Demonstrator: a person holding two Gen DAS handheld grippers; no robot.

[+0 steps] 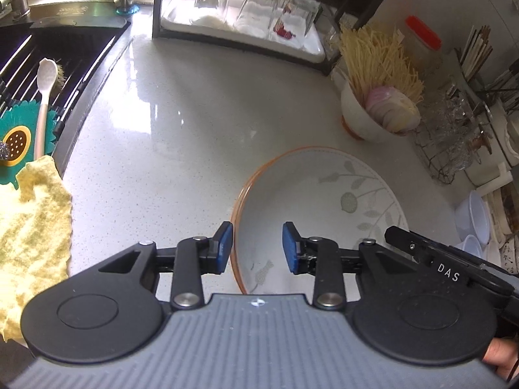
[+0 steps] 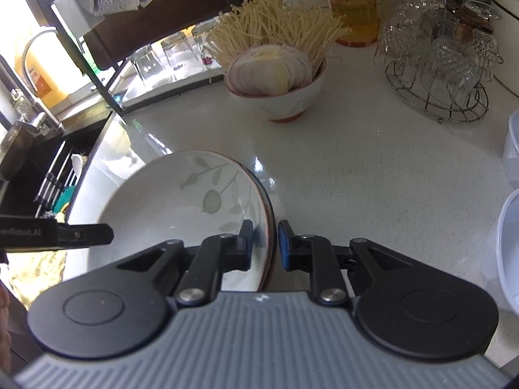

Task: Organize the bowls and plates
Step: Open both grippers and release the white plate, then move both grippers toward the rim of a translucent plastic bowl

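A white plate (image 1: 324, 201) with an orange rim and a grey leaf pattern lies low over the speckled counter. Its left rim runs between the blue pads of my left gripper (image 1: 258, 246), which stands open with a gap on the right side. In the right wrist view the same plate (image 2: 168, 201) has its right rim clamped by my right gripper (image 2: 265, 244), one pad inside and one outside. Farther back stands a white bowl (image 1: 360, 120) (image 2: 288, 100) holding sliced onion and enoki mushrooms.
The black sink (image 1: 48, 48) with a white spoon (image 1: 43, 97) lies left, and a yellow cloth (image 1: 32, 220) drapes its edge. A dish shelf with upturned glasses (image 1: 246, 9) stands behind. A wire stand of glass cups (image 2: 438, 64), an oil jar (image 2: 355, 9) and plastic tubs (image 2: 511, 243) sit right.
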